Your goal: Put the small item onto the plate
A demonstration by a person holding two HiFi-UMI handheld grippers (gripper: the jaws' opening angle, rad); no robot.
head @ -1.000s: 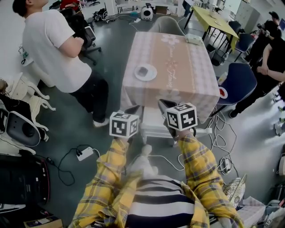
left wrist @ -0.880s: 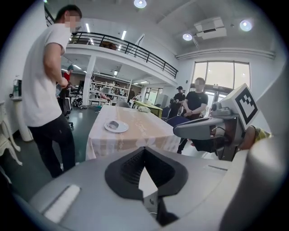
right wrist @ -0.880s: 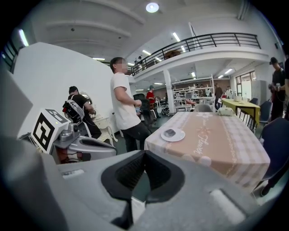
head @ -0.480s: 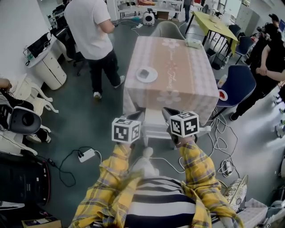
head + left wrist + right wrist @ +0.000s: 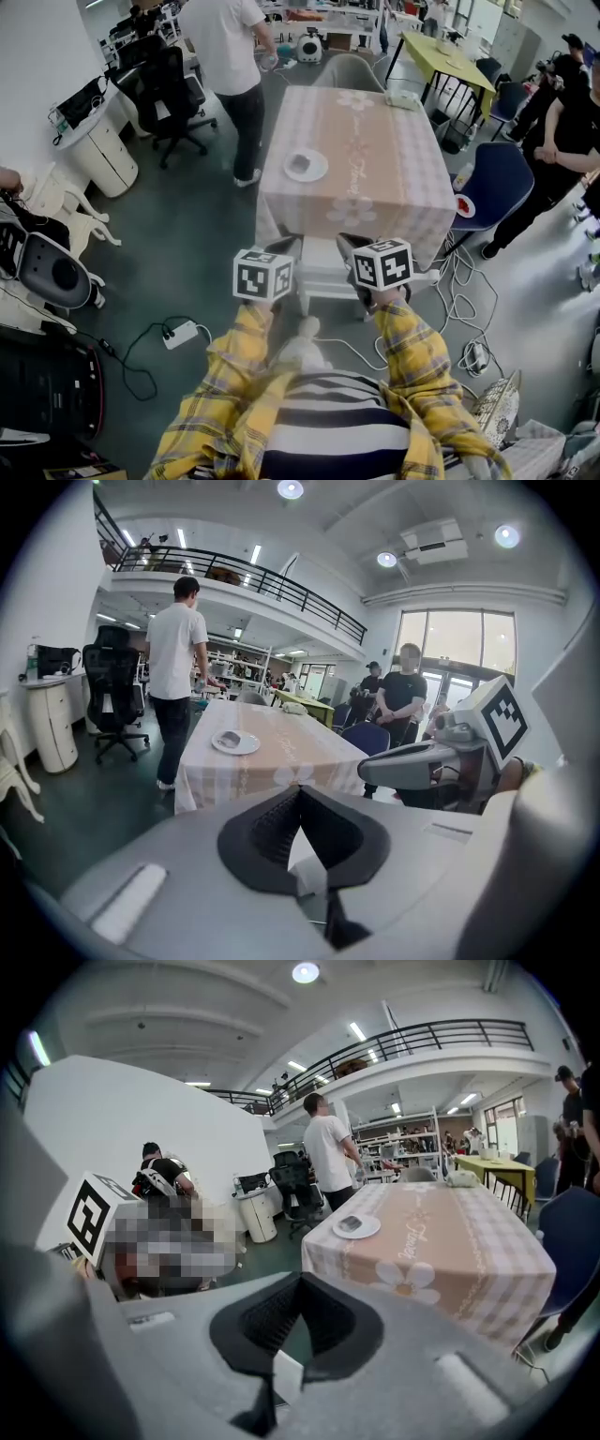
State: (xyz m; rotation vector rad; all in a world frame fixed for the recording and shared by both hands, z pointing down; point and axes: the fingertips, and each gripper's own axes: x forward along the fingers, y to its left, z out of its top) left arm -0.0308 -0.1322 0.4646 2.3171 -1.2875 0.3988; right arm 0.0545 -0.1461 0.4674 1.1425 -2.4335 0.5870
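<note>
Head view: left gripper (image 5: pixel 284 246) and right gripper (image 5: pixel 350 242), jaws together, holding nothing

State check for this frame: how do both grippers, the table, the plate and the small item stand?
left gripper, shut, nothing between the jaws
right gripper, shut, nothing between the jaws
table, covered by a cloth
plate, flat on the table, not empty
small item, lying on the plate, far from both grippers
</note>
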